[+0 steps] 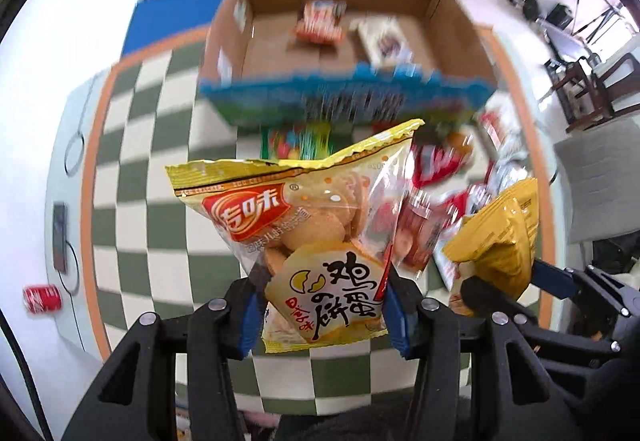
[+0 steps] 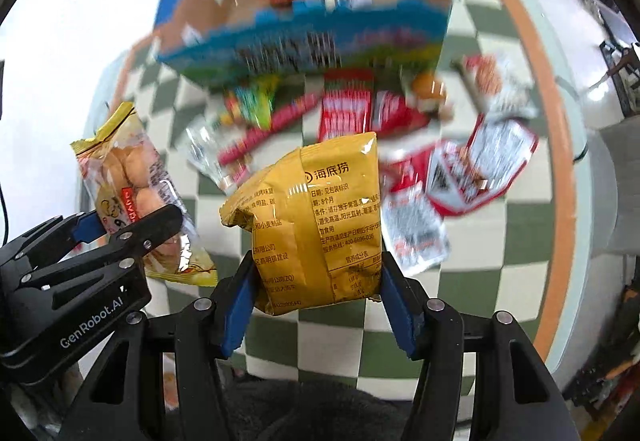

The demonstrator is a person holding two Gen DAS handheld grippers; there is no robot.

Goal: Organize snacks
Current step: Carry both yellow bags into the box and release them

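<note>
Left gripper [image 1: 322, 315] — biscuit bag [image 1: 304, 225] upright, lengthwise up

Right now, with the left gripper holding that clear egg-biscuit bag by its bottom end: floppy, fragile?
Probably floppy: the egg-biscuit bag is thin film, and its top edge sags and creases above the left gripper. Contents look brittle: round biscuits show through the clear panel, so a hard squeeze may crack them. Likely light, since it stands up from an end grip alone.
</note>
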